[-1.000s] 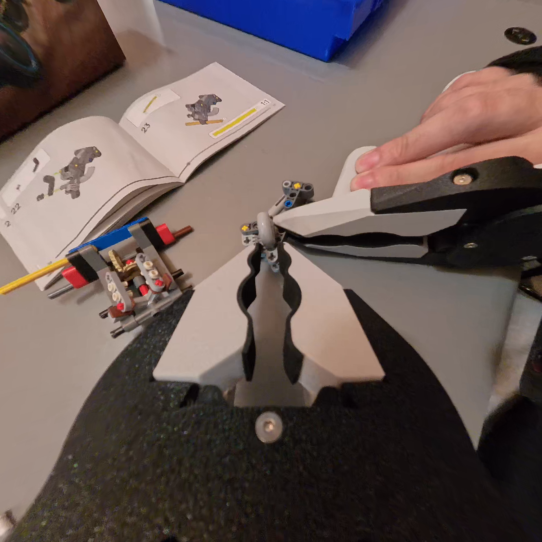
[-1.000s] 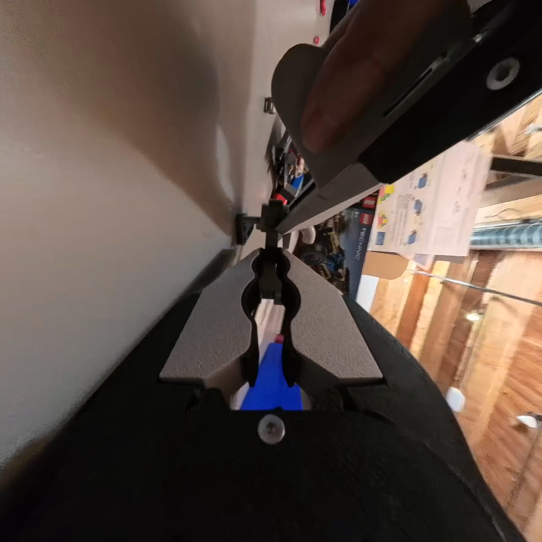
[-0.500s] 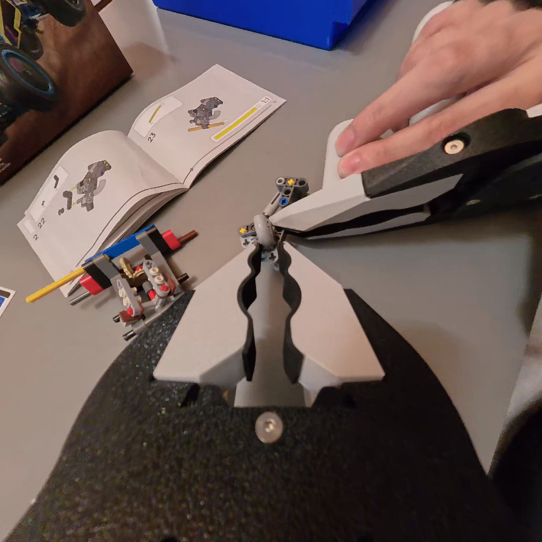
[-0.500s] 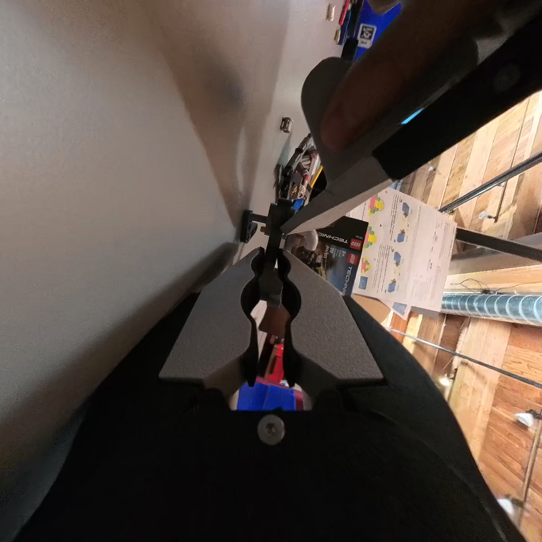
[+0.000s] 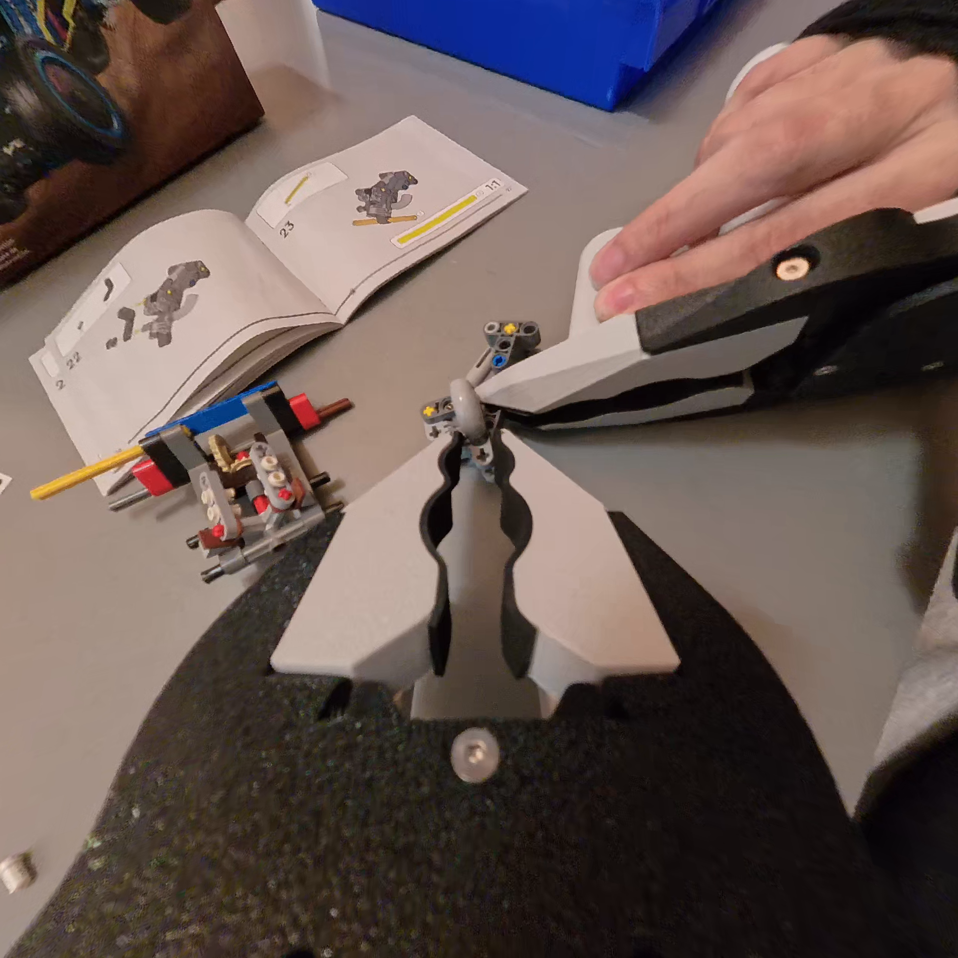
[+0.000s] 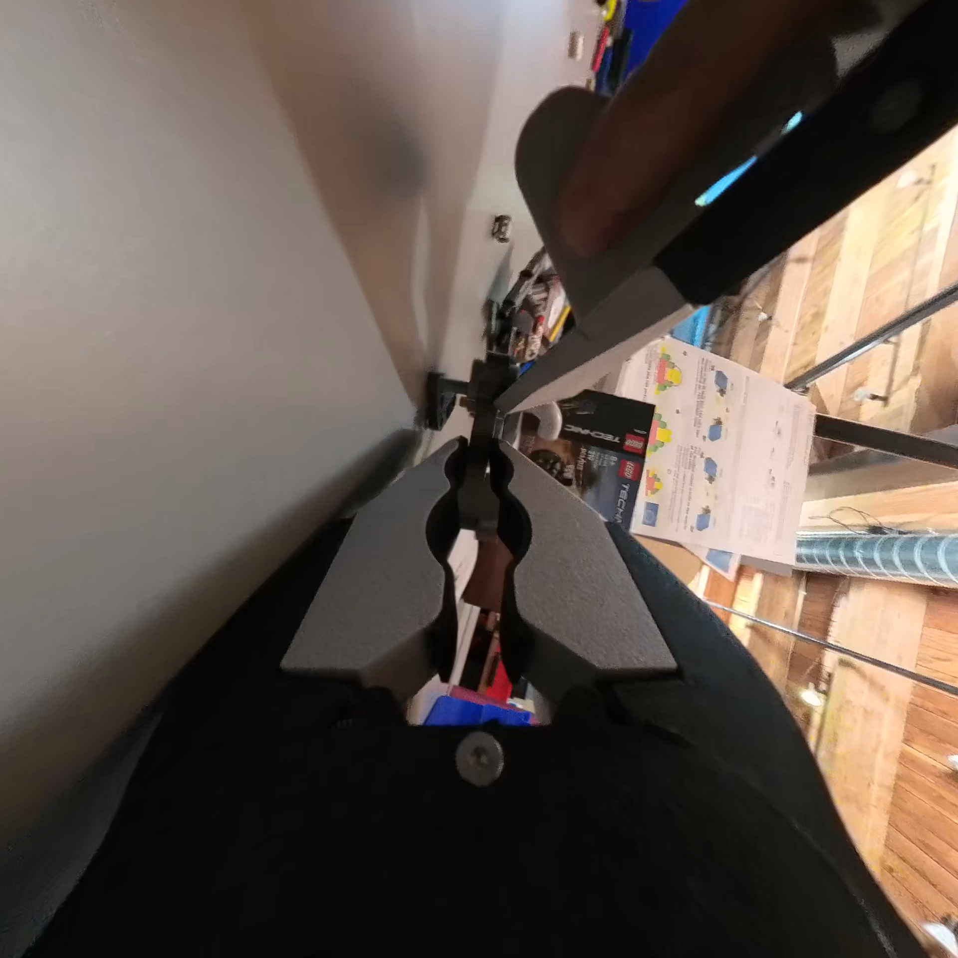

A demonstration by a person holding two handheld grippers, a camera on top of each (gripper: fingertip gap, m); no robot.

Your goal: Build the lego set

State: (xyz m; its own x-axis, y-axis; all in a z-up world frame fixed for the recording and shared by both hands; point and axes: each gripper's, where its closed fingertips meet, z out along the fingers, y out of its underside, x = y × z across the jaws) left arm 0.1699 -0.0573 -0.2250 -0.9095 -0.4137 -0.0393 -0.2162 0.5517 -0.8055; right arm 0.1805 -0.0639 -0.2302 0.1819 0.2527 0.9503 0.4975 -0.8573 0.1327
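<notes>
A small grey lego assembly [image 5: 464, 414] with a light grey ring and yellow and blue pins is held above the grey table [image 5: 726, 518]. My left gripper [image 5: 477, 446] is shut on its lower end. My right gripper [image 5: 495, 404] comes in from the right, with a hand [image 5: 777, 155] on it, and is shut on the same assembly from the side. In the right wrist view the assembly [image 6: 479, 487] shows dark between my right gripper's [image 6: 479, 443] shut fingers, and the left gripper [image 6: 500, 407] meets it from the upper right.
A larger lego sub-assembly [image 5: 233, 482] with a yellow axle lies to the left on the table. Behind it are an open instruction booklet [image 5: 259, 275], the set's box [image 5: 78, 103] and a blue bin [image 5: 518, 41]. A small metal piece [image 5: 15, 871] lies at the lower left. The tips of both grippers are at nearly the same place. Left tips and right tips are each some 20 centimetres from the small metal piece [image 5: 15, 871].
Both grippers still hold the small assembly. The right gripper has tilted and its view has swung, so the background slid. The left view has shifted slightly to the left.
</notes>
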